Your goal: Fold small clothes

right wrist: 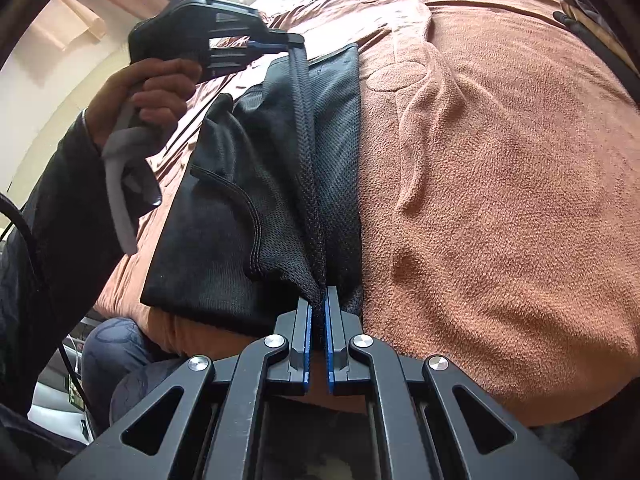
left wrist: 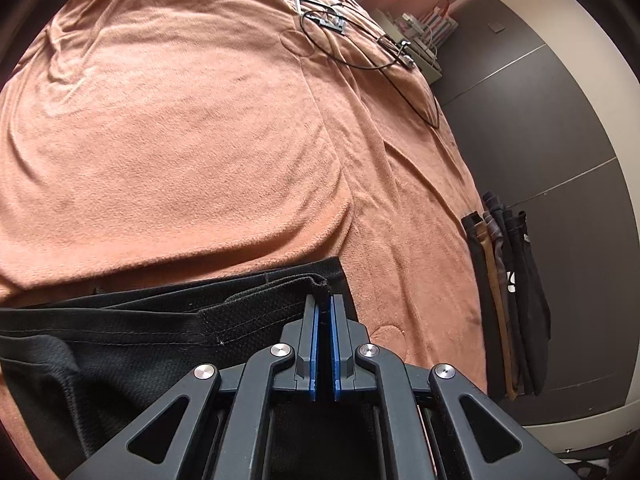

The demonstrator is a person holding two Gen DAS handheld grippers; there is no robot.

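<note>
A pair of black mesh shorts (right wrist: 256, 184) lies on a terracotta blanket (right wrist: 500, 168); it also shows in the left wrist view (left wrist: 132, 336). My left gripper (left wrist: 324, 300) is shut on one end of the waistband. My right gripper (right wrist: 319, 300) is shut on the other end, so the waistband (right wrist: 306, 152) runs taut between them. The left gripper (right wrist: 294, 42) is seen from the right wrist view, held by a hand (right wrist: 152, 88).
The blanket (left wrist: 180, 140) covers a bed. A black cable (left wrist: 360, 60) and a small device (left wrist: 320, 16) lie at its far end. Several folded dark garments (left wrist: 508, 300) hang over the bed's right edge, beside a grey tiled floor (left wrist: 560, 140).
</note>
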